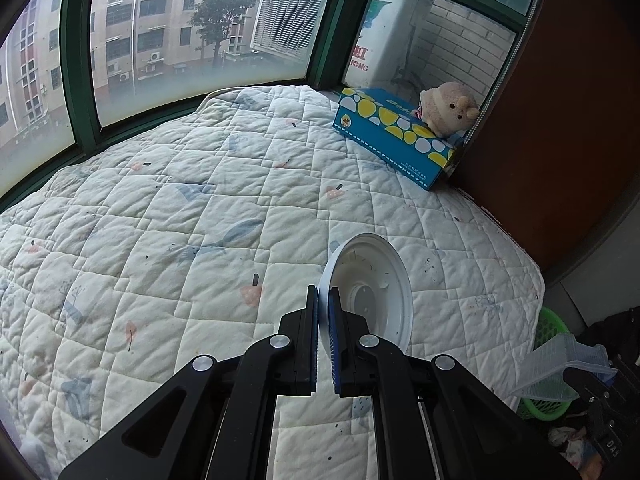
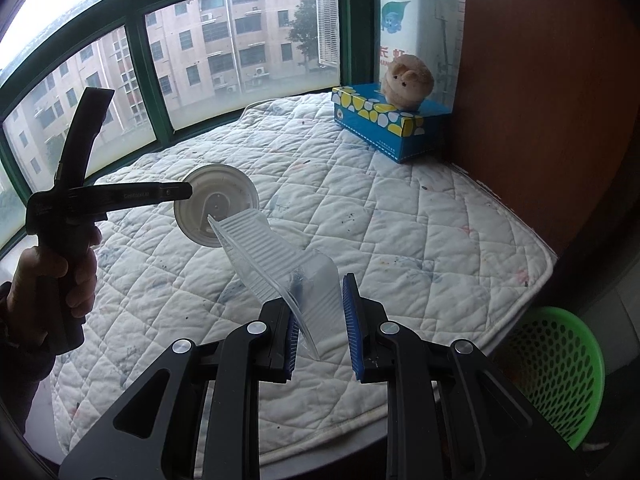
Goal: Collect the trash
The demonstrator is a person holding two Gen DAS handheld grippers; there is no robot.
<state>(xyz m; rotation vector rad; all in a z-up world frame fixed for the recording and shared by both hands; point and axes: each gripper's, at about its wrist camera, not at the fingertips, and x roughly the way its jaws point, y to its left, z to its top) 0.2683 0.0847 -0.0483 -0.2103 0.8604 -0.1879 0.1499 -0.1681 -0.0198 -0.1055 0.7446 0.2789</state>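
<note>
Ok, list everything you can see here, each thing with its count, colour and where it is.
lid: one, white, round, clamped on edge in the left hand-held gripper, above the quilt
tray: one, clear ribbed plastic, clamped in the right hand-held gripper
quilt: one, white with small prints, covering the window seat
tissue box: one, blue with yellow and white ovals, far right corner of the quilt
plush toy: one, beige, on the tissue box
basket: one, green, on the floor, right of the quilt
left hand-held gripper: black, blue pads
right hand-held gripper: black, blue pads
hand: one, holding the left gripper's handle
</note>
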